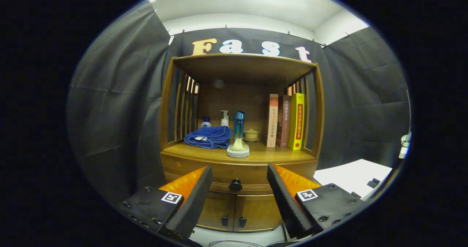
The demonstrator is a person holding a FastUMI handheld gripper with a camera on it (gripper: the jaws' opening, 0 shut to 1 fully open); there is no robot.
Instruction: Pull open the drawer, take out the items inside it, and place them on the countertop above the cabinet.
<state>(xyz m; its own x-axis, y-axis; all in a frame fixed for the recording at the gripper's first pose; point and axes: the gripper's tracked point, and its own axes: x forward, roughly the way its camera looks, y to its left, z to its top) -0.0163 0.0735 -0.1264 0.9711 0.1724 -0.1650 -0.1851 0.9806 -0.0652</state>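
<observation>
A wooden cabinet (239, 159) stands ahead against the booth's wall. Its drawer (219, 175) sits shut under the countertop (263, 152), with a dark round knob (235, 185) at its middle. My gripper (239, 179) is open, and the knob lies between its fingertips but farther off, apart from both fingers (199, 188). Nothing is held. What lies inside the drawer is hidden.
On the countertop lie a folded blue towel (208, 136), a pump bottle (224, 118), a blue-green bottle (238, 125), a pale item on a white round base (238, 148), a small lidded bowl (251, 134) and three upright books (285, 120). Two lower doors (234, 212) sit below the drawer. A white surface (351, 175) lies to the right.
</observation>
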